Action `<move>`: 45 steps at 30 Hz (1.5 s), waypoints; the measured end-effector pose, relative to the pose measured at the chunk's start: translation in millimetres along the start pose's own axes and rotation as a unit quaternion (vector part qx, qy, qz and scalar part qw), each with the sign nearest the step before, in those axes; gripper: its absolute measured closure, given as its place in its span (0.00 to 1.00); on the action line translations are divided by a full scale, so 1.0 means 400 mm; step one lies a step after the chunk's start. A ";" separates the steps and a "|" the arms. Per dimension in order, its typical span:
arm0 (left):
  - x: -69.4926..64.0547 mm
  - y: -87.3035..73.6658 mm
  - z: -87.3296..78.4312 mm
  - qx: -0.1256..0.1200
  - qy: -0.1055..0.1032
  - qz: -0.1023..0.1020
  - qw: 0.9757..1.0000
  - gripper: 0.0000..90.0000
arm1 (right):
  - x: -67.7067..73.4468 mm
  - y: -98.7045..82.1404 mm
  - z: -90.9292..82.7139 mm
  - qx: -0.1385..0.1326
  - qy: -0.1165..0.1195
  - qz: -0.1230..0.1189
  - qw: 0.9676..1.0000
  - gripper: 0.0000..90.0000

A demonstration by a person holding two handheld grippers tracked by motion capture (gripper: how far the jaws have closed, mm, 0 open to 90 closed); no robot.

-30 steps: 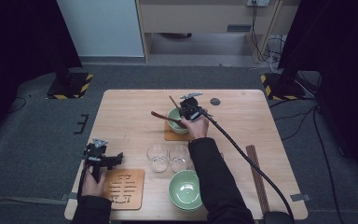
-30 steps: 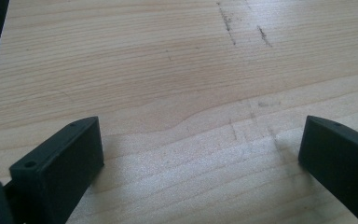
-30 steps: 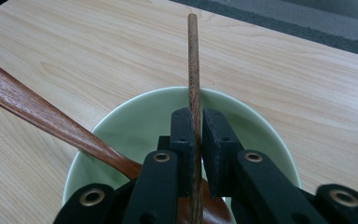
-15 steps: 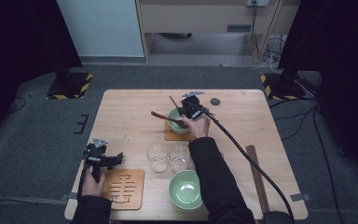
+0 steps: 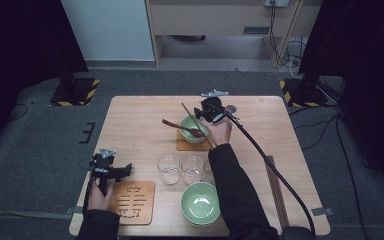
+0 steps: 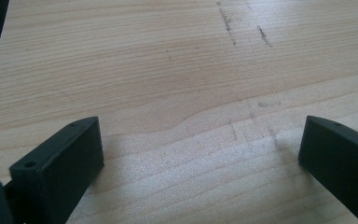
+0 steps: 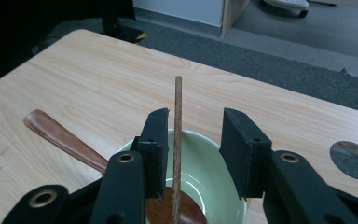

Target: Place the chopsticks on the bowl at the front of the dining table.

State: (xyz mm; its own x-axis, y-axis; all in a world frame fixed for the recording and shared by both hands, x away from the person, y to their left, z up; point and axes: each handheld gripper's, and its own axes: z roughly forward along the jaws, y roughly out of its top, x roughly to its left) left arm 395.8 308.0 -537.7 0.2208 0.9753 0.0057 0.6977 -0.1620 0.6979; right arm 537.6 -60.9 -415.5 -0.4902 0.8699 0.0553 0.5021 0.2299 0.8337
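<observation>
**Right gripper opening over green bowl, chopstick loose between jaws**

Right gripper (image 5: 203,113) held over the green bowl (image 5: 186,125) near the far edge of the counter (image 5: 135,125), a little higher above the bowl than a second ago. Jaws just opening: partly apart in the right gripper view, with a thin wooden chopstick (image 7: 177,140) standing between them, close against one jaw and clear of the other, not pinched. Lower end of the chopstick down inside the bowl (image 7: 214,186), upper end slanting out past the rim toward the far edge; lying in much the same line as in the earlier frames. Brown wooden spoon (image 5: 182,129) resting in the same bowl, its scoop inside, its handle (image 7: 60,137) reaching out over the rim toward the left edge, unchanged. Bowl seated on a small wooden coaster (image 5: 182,146).

Left gripper (image 5: 111,170) parked near the front left corner, just beside the carved wooden trivet (image 5: 132,202), in the same spot as before. Jaws spread wide in the left gripper view, bare counter wood (image 6: 177,93) between them, nothing held.

Three clear glasses (image 5: 169,167) in a row at mid-counter, a second green bowl (image 5: 199,202) near the front edge, a pair of dark chopsticks (image 5: 275,190) along the right edge, all as earlier.
</observation>
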 end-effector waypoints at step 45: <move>-0.001 0.000 0.000 0.000 0.001 -0.001 1.000 0.00 | -0.142 -0.178 -0.352 -0.059 -0.008 -0.029 0.998 0.35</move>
State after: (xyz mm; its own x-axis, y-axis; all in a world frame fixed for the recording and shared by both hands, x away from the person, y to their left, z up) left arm 395.8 307.5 -537.8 0.2175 0.9760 0.0054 0.6981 -0.1594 0.6981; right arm 429.3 -188.2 -400.7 -0.5037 0.8639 -0.0020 0.3853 0.2268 0.8945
